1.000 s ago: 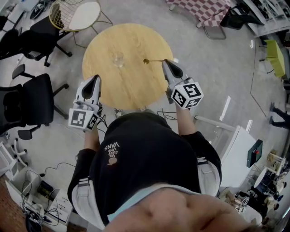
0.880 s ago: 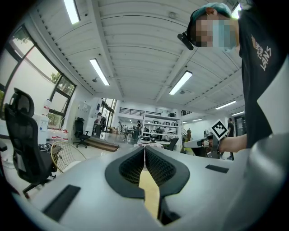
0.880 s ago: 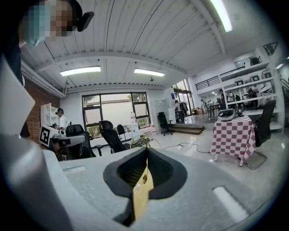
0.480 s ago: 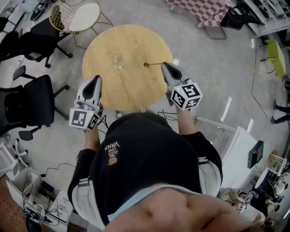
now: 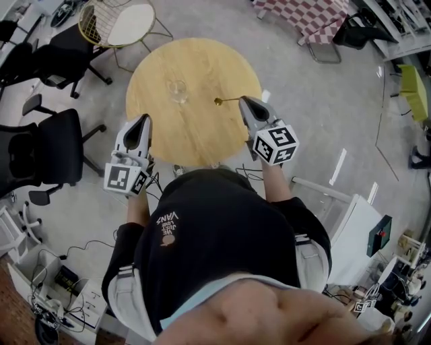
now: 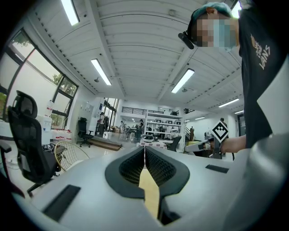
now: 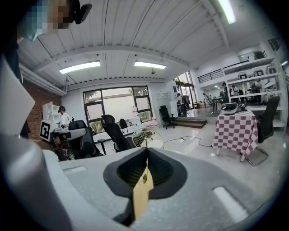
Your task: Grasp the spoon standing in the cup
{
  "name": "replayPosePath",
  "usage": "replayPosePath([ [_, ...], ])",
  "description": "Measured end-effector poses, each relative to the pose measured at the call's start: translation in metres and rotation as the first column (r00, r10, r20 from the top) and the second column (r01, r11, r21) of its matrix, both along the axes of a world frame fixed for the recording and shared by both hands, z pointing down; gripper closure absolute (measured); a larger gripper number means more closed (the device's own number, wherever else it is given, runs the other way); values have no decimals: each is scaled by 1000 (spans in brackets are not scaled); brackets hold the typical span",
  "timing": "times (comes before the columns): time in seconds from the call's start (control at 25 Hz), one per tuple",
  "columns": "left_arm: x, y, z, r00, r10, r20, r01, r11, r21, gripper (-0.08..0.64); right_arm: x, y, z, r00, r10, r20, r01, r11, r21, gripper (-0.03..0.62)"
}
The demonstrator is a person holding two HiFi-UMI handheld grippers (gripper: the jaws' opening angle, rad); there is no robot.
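At far left of the head view, black office chair (image 5: 42, 145) on the grey floor, well apart from the work. Next over, left gripper (image 5: 144, 119) hangs at the near-left edge of the round wooden tabletop (image 5: 195, 64). In the left gripper view (image 6: 144, 151) its dark ribbed jaws meet at the tips with nothing between them, so it is closed and empty. On the tabletop, left of centre: cup (image 5: 178, 90), clear glass, upright, nothing standing in it. To its right, apart from it, the spoon (image 5: 227, 101): slim, gold-coloured, small oval bowl pointing left toward the cup, thin straight handle running right into the right gripper (image 5: 243, 100). Spoon lies roughly level above the wood; cannot tell whether the bowl touches the surface. Right gripper view (image 7: 146, 160) shows those jaws pressed together, closed on the handle, and a small gold round of spoon (image 7: 144, 179) shows in the gap below the tips against the pale wood. The right gripper's marker cube faces up near the tabletop's near-right edge. Beyond the tabletop: wire-frame chair with white seat (image 5: 114, 21) at upper left, and a red-and-white checked cloth table (image 5: 296, 10) at upper right, which the right gripper view (image 7: 237, 124) shows too.
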State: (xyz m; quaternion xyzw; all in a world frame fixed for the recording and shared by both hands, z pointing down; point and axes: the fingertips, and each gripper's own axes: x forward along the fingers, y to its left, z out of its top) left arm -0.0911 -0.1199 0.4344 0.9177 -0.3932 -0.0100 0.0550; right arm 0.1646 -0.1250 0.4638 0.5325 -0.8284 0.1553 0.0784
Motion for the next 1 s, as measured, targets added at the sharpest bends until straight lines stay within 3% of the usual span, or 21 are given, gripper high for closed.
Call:
replayPosePath([
  [1.0,-5,4,0,1000,-21,-5,21,1000,3,555,-6,-1,0,1000,-17,-1,17,1000,4,591],
])
